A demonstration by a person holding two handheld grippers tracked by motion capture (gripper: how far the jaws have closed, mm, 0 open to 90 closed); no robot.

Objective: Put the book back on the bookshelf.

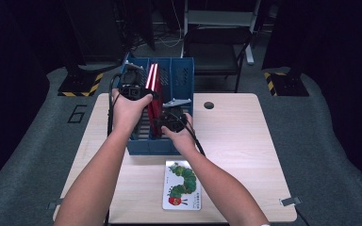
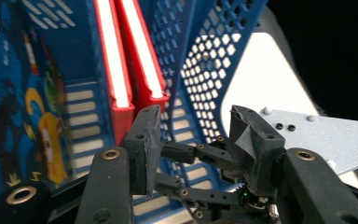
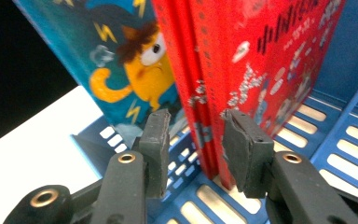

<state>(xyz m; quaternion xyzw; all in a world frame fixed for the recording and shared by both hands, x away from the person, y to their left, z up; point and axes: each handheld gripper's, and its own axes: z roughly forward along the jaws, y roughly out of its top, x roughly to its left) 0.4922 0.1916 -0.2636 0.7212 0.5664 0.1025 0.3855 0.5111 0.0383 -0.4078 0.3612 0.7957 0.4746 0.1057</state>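
A blue slotted file rack (image 1: 151,146) stands on the table's far left. Two red books (image 1: 153,89) stand upright in its middle slot. My left gripper (image 1: 134,92) hovers over the rack's left side. In the left gripper view it (image 2: 196,121) is open, pointing down past the red books (image 2: 121,60) and a blue picture book (image 2: 9,93). My right gripper (image 1: 169,121) sits low at the rack's front. In the right gripper view it (image 3: 196,126) is open, and its jaws straddle the lower edge of a red book (image 3: 242,51). The blue picture book (image 3: 135,60) leans just left.
A white picture book with a green caterpillar (image 1: 182,185) lies flat near the table's front edge. The tabletop (image 1: 235,141) has a cable hole (image 1: 209,105) at the back. A dark folding chair (image 1: 217,47) stands behind the table. The right gripper's grey plate (image 2: 326,135) shows in the left gripper view.
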